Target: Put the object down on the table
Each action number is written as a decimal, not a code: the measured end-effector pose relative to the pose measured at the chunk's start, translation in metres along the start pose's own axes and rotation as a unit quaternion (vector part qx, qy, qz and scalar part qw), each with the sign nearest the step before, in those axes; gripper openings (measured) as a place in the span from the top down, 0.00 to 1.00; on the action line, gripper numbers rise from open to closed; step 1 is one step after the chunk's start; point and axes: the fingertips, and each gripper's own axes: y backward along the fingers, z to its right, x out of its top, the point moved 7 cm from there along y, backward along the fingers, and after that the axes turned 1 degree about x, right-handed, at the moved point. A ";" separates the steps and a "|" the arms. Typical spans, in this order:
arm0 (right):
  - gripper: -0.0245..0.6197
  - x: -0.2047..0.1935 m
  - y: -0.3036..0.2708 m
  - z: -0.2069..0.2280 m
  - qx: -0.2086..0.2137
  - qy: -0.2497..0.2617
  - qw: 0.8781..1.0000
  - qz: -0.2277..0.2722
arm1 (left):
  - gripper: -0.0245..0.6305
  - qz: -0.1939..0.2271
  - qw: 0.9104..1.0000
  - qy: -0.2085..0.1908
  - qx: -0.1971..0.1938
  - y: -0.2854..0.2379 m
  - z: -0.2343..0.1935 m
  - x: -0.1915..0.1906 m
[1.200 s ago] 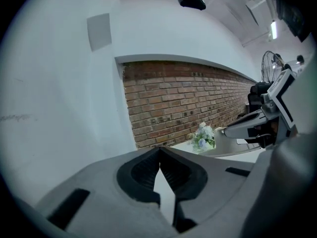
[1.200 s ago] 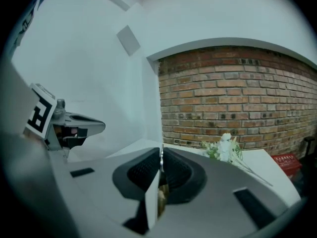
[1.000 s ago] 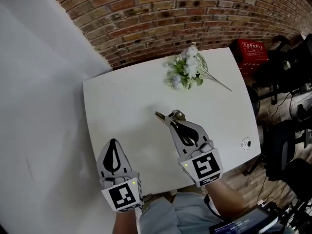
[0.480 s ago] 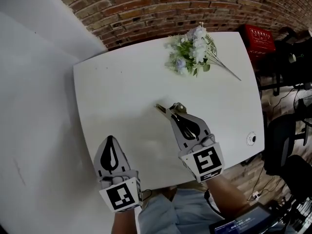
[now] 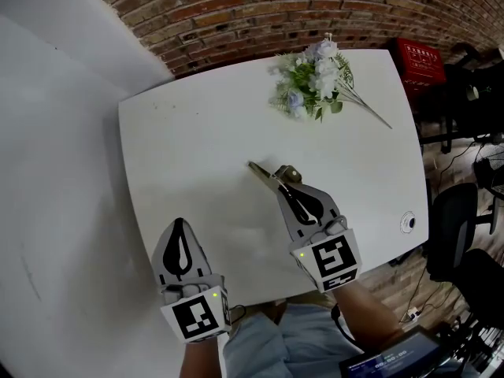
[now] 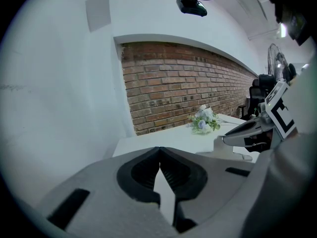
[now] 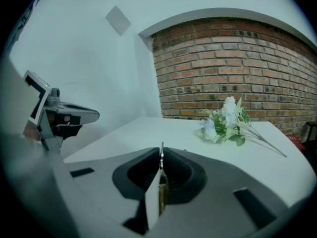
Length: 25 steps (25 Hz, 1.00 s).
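Note:
My right gripper is over the middle of the white table, shut on a thin flat object whose brownish tip pokes out toward the far left. In the right gripper view the object stands edge-on between the dark pads, at the gripper. I cannot tell whether the object touches the tabletop. My left gripper hangs by the table's near left corner, shut with nothing in it; its pads meet at the tip.
A bunch of white and lilac artificial flowers lies at the table's far right. A brick wall runs behind the table. A red crate and black chairs stand off the right edge. A small round fitting sits near the right corner.
The head view has shifted, so the table sits lower and wider in frame. My right gripper and its object edged slightly toward the far left. The left gripper stayed put.

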 end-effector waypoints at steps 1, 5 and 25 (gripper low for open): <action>0.92 -0.001 0.000 0.000 -0.001 0.001 1.000 -0.001 | 0.95 0.000 1.000 0.000 -0.001 0.000 0.000 0.000; 0.92 -0.005 -0.002 -0.001 -0.005 0.003 1.000 -0.008 | 0.95 0.001 1.000 0.000 -0.005 -0.001 -0.001 0.000; 0.89 -0.007 -0.003 -0.005 -0.016 0.009 1.000 -0.006 | 0.95 0.013 1.000 -0.003 -0.007 0.007 -0.003 0.003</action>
